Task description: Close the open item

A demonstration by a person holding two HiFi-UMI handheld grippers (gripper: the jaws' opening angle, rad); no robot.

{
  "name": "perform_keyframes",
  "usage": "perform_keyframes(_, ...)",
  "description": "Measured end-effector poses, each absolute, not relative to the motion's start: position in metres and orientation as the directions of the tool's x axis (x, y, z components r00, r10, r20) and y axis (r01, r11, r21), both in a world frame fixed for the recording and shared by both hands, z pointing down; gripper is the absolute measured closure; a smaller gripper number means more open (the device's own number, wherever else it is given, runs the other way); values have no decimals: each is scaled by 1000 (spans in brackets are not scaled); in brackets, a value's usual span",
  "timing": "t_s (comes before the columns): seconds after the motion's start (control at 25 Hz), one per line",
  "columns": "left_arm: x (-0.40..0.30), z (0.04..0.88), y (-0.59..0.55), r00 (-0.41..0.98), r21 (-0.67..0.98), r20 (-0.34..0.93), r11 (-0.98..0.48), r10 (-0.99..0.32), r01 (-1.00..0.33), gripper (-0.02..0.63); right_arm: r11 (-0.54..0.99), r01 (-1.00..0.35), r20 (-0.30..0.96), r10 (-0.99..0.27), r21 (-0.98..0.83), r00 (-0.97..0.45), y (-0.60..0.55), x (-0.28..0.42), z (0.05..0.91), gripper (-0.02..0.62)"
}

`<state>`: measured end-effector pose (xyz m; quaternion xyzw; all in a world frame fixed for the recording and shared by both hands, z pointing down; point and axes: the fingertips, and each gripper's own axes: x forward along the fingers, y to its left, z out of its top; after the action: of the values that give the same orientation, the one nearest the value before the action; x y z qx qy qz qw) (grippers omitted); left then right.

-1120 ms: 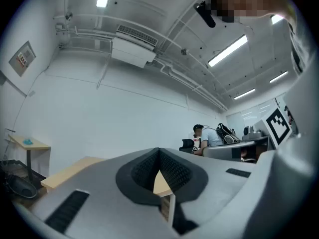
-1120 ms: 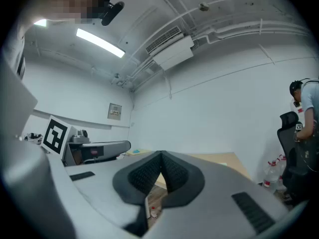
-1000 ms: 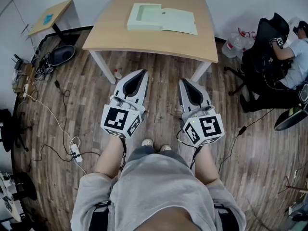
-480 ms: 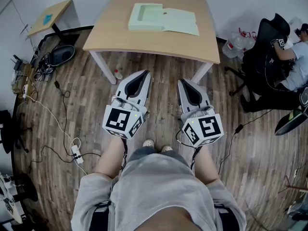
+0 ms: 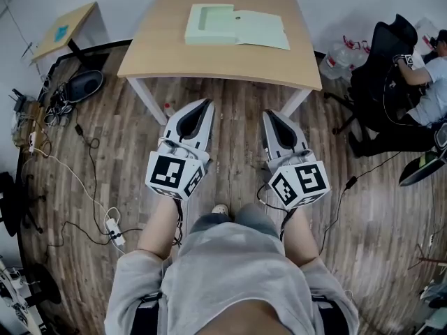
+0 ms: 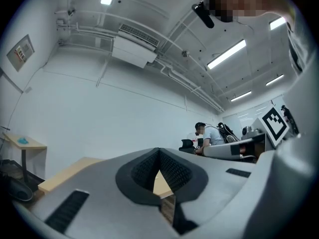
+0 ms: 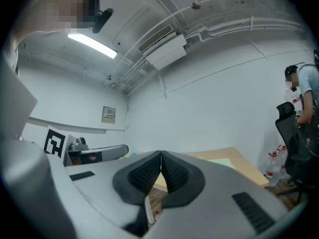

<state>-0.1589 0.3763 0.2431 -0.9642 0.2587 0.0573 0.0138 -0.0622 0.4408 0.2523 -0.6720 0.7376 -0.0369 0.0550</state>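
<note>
Loose grey shirt (image 5: 234, 274) (black-white marker cubes (image 5: 174, 175))

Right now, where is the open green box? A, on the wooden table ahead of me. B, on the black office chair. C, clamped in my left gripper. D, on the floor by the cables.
A: the green box lies opened flat on top of the wooden table, with nothing touching it.

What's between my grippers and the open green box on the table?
Head view: only wood floor and a bare strip of table separate the left gripper and right gripper from the green box.
</note>
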Motion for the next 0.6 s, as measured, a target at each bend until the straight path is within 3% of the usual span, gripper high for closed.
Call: perform_keyframes(0.6,-93,251,279,853,35,-119,-860,-509,-508,601,57,-987,-24,-998,-147,-54,350,12,263,586)
